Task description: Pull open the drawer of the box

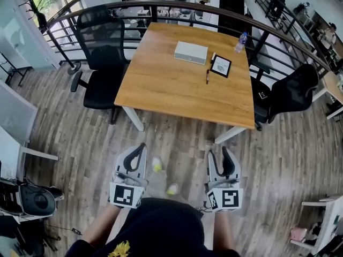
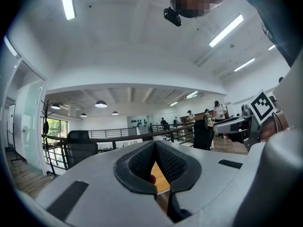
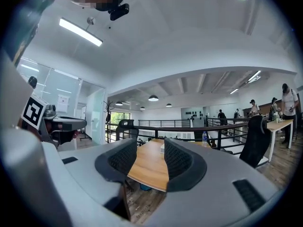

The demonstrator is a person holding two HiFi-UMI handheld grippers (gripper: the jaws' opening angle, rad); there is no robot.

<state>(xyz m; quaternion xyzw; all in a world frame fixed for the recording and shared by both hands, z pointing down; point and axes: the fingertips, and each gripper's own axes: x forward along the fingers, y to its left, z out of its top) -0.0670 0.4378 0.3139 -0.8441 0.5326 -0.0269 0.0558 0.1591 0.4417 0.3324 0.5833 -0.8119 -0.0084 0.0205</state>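
Dark shirt (image 1: 155, 226) with a yellow print fills the bottom of the head view; the print is too small to read. Left gripper (image 1: 140, 146) and right gripper (image 1: 218, 152) are held level over the wood floor on the near side of the table (image 1: 161, 90), well apart from it and touching nothing. Left jaws are clenched with tips meeting and nothing between them. Right jaws are spread wide and grip nothing; only the table shows through the gap. Each gripper carries a cube with black-and-white square markers. Box (image 1: 191, 52) is white, flat and rectangular. It lies on the table's far half, a bit right of centre and well apart from both grippers, with its contents hidden. Just right of the box on the table is a black-framed tablet (image 1: 221, 65); its pale screen is not legible. Pen (image 1: 208, 76) lies just nearside of the tablet. Clear bottle (image 1: 241, 42) with a blue label stands at the table's far right corner; its label text and fill level can't be made out. One black chair (image 1: 102, 63) stands at the table's left side, and a second chair (image 1: 289, 92) stands at its right. Railing (image 1: 161, 5) curves past the table's far edge.
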